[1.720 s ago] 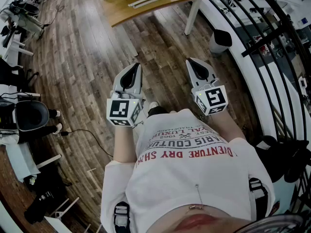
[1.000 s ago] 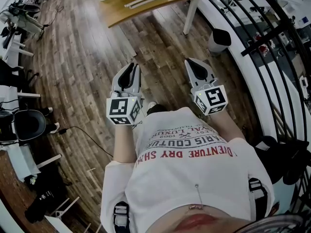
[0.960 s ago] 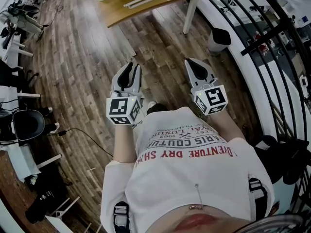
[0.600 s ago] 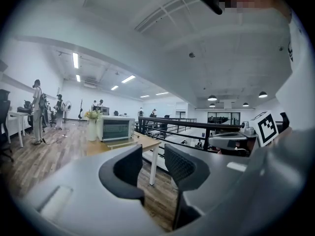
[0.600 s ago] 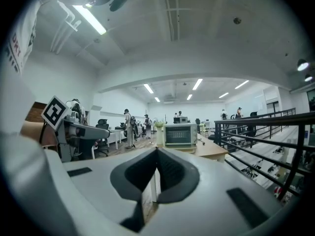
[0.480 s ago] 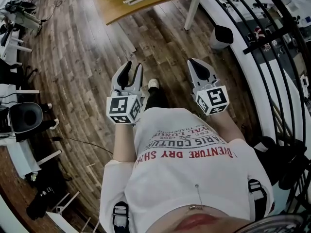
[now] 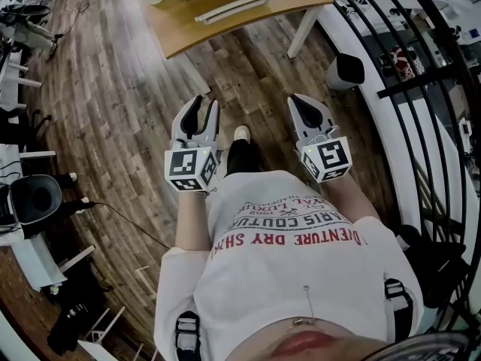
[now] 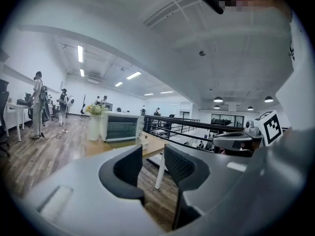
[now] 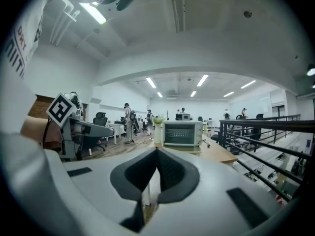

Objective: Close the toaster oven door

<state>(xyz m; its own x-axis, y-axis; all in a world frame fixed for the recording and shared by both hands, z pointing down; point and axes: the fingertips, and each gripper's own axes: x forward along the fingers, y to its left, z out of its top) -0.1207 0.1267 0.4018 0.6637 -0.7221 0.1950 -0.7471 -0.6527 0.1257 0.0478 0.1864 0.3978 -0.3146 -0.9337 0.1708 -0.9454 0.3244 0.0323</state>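
Wooden floor (image 7: 128,89) separates us from the far table (image 7: 225,17); the toaster oven (image 9: 182,133) sits well ahead of our left gripper (image 7: 204,107), released and empty, and our right gripper (image 7: 301,105), clenched on nothing.

Light: bright and even, from ceiling strips (image 8: 80,53) above me.
Edges: my views bend hard; corners black.

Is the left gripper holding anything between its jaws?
No, the left gripper has its jaws apart, and only a distant table leg and wooden floor show between them.
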